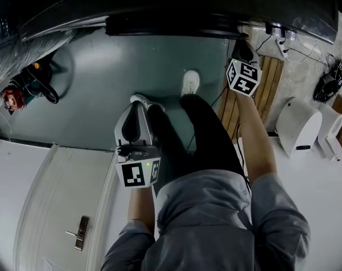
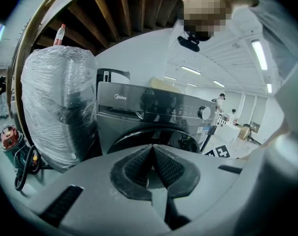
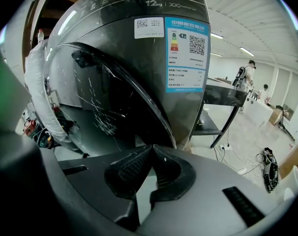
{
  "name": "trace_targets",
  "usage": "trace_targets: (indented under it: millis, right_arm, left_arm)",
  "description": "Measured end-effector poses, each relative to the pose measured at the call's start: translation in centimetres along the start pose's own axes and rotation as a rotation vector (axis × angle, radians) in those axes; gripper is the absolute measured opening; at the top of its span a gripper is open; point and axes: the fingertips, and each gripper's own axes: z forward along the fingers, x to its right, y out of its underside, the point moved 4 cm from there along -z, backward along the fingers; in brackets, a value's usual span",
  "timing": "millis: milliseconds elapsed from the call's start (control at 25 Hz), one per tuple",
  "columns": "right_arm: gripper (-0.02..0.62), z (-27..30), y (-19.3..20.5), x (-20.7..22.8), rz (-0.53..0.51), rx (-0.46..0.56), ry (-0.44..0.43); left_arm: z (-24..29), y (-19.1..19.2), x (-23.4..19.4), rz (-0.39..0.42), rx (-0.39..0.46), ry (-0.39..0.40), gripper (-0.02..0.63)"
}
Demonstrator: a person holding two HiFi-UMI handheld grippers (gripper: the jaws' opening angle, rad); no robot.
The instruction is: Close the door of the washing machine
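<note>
The grey washing machine point(image 2: 154, 107) stands ahead, and its dark top point(image 1: 176, 4) runs along the head view's upper edge. Its round dark glass door point(image 3: 104, 97) lies against the front panel beside an energy label point(image 3: 186, 53); whether it is latched I cannot tell. My right gripper point(image 3: 151, 147) is shut and empty, its tips close to the door's lower rim point(image 3: 161, 122). In the head view the right gripper point(image 1: 242, 47) sits at the machine's front right. My left gripper point(image 2: 152, 146) is shut and empty. The left gripper point(image 1: 138, 109) hangs farther back above the green floor.
A plastic-wrapped bundle point(image 2: 60, 102) stands left of the machine, with a red tool point(image 1: 13, 97) and cables beside it. A wooden pallet point(image 1: 258, 95) and white containers point(image 1: 298, 126) lie to the right. A black table point(image 3: 223, 95) stands past the machine. My own shoes point(image 1: 190, 82) are on the floor.
</note>
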Motion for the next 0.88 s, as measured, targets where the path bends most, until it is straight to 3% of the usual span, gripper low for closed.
trace_targets:
  millis: [880]
  right_arm:
    - [0.000, -1.1, 0.2, -0.3, 0.001, -0.005, -0.006]
  left_arm:
    - [0.1, -0.6, 0.4, 0.018, 0.002, 0.021, -0.002]
